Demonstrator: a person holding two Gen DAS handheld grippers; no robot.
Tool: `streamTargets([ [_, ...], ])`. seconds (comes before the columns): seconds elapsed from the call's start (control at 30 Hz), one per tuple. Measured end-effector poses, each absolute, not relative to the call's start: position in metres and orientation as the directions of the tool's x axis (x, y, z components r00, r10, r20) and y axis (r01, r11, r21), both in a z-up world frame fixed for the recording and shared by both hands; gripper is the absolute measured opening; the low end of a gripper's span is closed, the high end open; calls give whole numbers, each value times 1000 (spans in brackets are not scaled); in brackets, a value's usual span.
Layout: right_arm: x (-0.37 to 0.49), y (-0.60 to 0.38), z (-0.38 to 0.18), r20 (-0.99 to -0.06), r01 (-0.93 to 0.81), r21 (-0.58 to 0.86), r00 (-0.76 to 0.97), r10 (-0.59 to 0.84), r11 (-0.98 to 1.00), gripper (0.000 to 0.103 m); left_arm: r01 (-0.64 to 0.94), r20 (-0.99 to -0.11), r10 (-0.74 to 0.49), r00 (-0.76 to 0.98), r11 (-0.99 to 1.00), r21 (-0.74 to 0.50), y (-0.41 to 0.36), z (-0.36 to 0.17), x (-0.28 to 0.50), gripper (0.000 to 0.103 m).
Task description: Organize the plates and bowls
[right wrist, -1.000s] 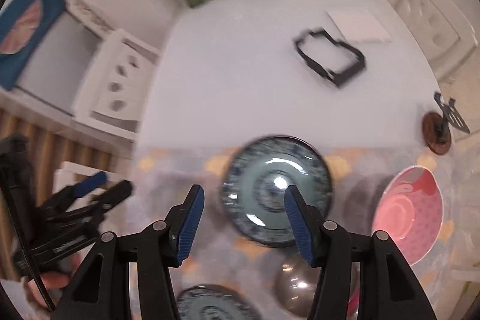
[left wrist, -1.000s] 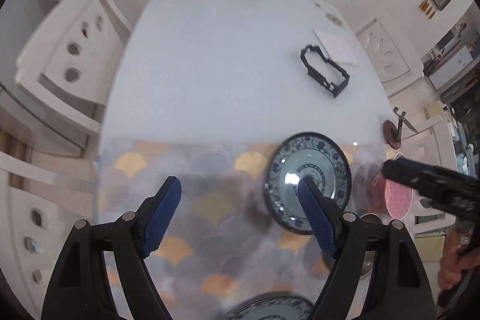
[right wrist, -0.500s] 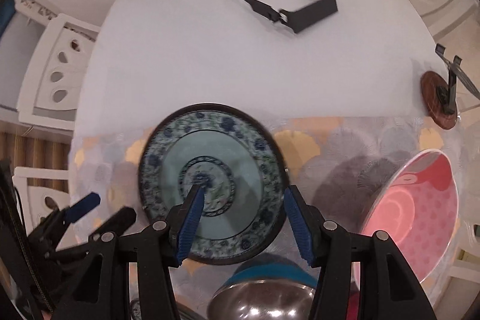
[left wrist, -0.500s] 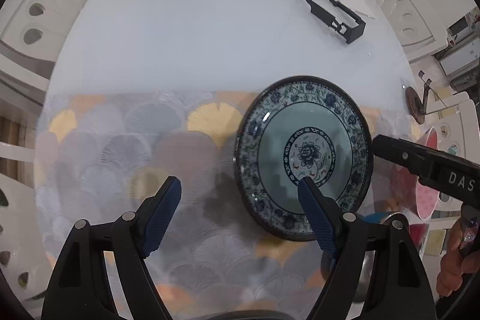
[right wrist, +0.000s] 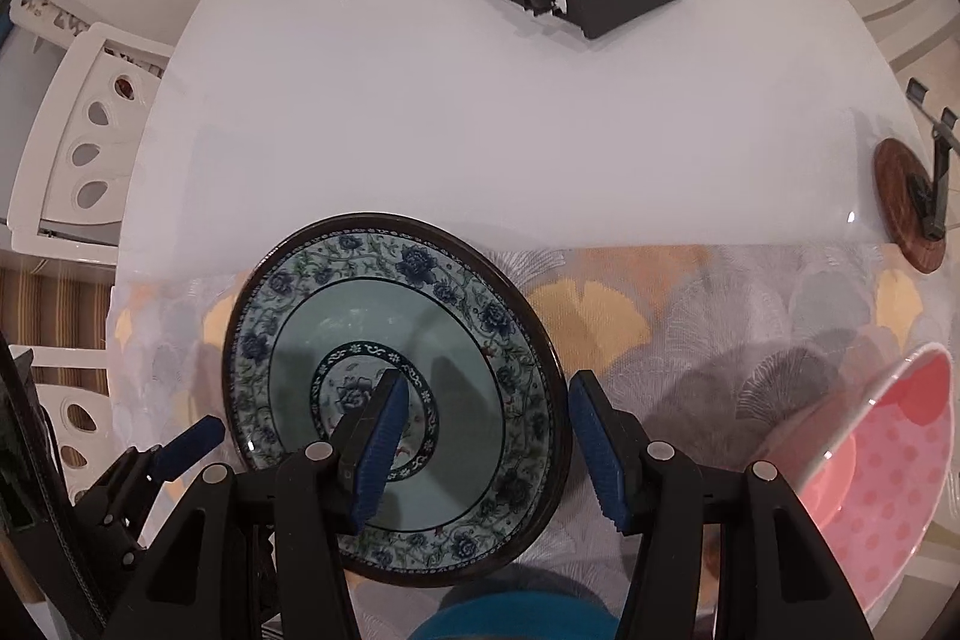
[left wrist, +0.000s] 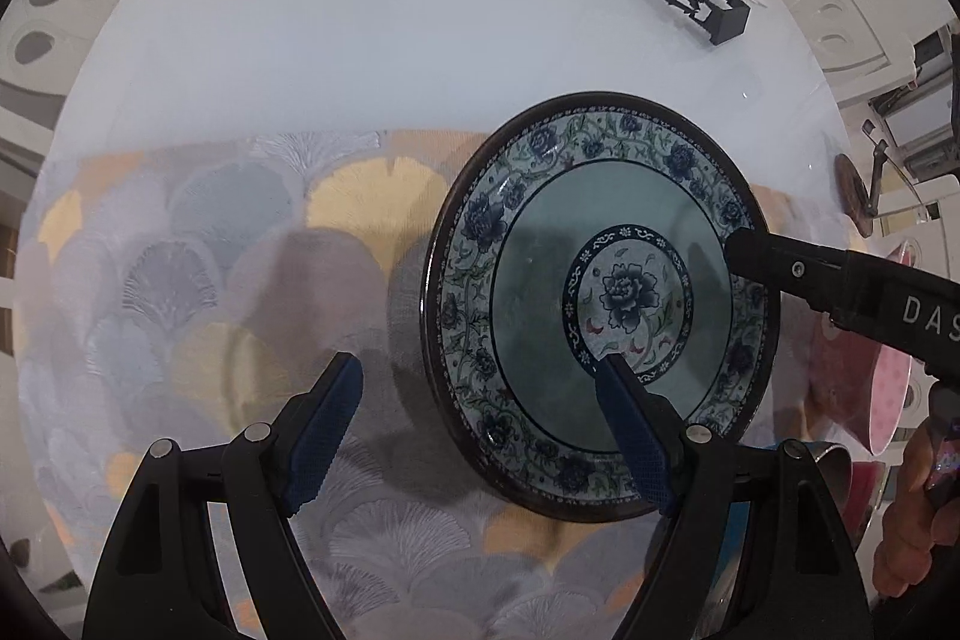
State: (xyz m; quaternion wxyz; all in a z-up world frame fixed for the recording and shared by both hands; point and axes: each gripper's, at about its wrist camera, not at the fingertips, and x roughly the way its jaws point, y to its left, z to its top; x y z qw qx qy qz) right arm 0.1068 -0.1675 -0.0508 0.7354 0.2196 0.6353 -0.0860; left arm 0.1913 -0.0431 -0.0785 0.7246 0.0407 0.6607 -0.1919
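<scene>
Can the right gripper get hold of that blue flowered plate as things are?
Probably yes: the right gripper is open, its fingers straddling the near rim of the blue flowered plate, with nothing between them.

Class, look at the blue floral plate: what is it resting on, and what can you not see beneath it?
The blue floral plate lies mostly on the fan-patterned mat, its far rim reaching over the white table. Whatever lies directly under the plate is covered.

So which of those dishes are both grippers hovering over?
The blue floral plate with the dark rim, lying flat on the placemat; the pink dotted bowl sits off to its side.
</scene>
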Motion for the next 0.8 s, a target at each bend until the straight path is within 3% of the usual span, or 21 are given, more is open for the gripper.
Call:
streamTargets([
  [0.57,113,-164,-73,-973,391,226,143,183,892,59,387,-972,-210,104,909,-155,-68,-87,196,77],
  [0.8,117,-159,-73,-966,390,254,155,209,885,60,403,-964,-250,93,894,-193,-74,-85,198,78],
])
